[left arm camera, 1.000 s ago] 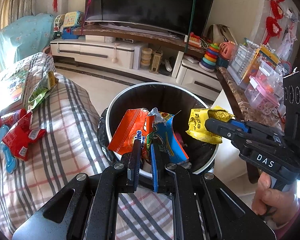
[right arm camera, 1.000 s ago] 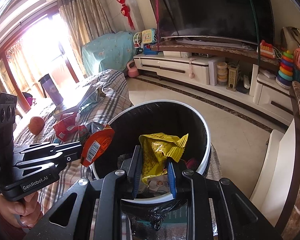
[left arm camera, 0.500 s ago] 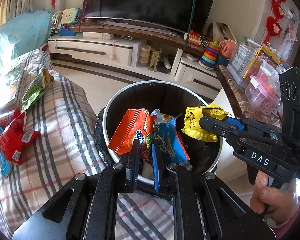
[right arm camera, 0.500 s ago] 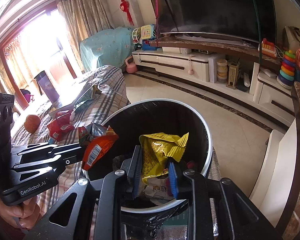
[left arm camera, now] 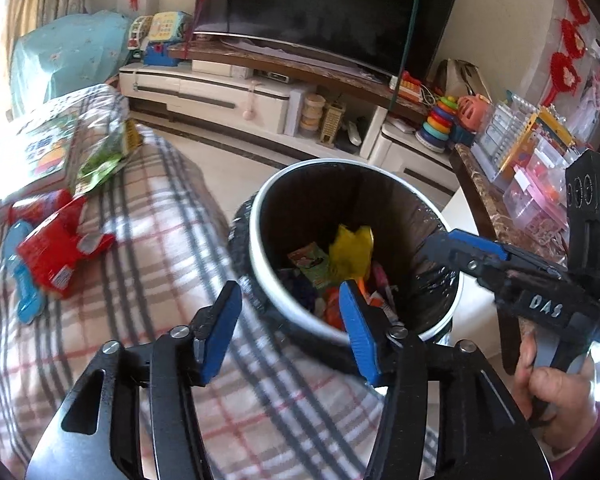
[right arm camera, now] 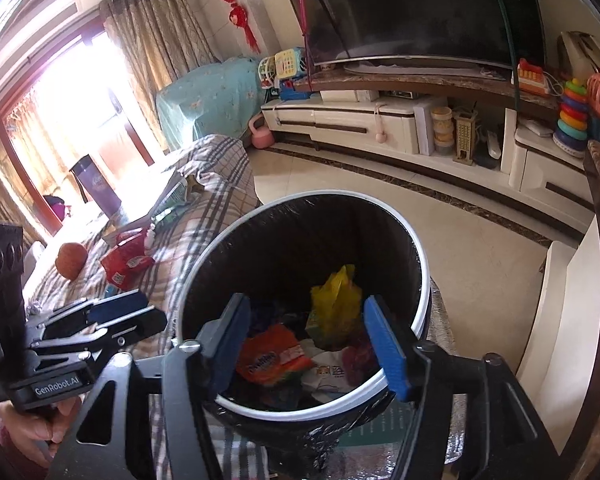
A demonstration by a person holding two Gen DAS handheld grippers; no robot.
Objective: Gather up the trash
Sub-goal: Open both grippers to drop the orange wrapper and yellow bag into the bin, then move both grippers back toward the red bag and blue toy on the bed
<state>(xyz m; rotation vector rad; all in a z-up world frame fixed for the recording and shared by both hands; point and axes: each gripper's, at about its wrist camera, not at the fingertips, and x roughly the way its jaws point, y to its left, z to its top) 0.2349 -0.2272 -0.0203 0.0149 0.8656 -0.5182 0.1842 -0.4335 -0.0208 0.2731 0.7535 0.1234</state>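
Plaid-covered surface [left arm camera: 148,216] beside TV stand [left arm camera: 236,92]

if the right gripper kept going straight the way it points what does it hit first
Probably the trash inside the bin: the open right gripper aims into its mouth, toward the yellow wrapper and orange packet. Depth is unclear.

Non-task items noted. Large dark television [left arm camera: 324,4] on a long brown-topped TV stand [right arm camera: 364,120] with white drawers. Rainbow ring-stacker toy [right arm camera: 574,120] at the stand's right end; toy phone [left arm camera: 160,28] at its left end. Pink kettlebell [right arm camera: 260,136] on the floor beside a teal-covered seat [right arm camera: 208,100]. Dark tumbler [right arm camera: 96,188] near the bright window. Red hanging ornaments [right arm camera: 236,12] on the wall. Clear plastic storage boxes [left arm camera: 536,184] on a marble-topped ledge.
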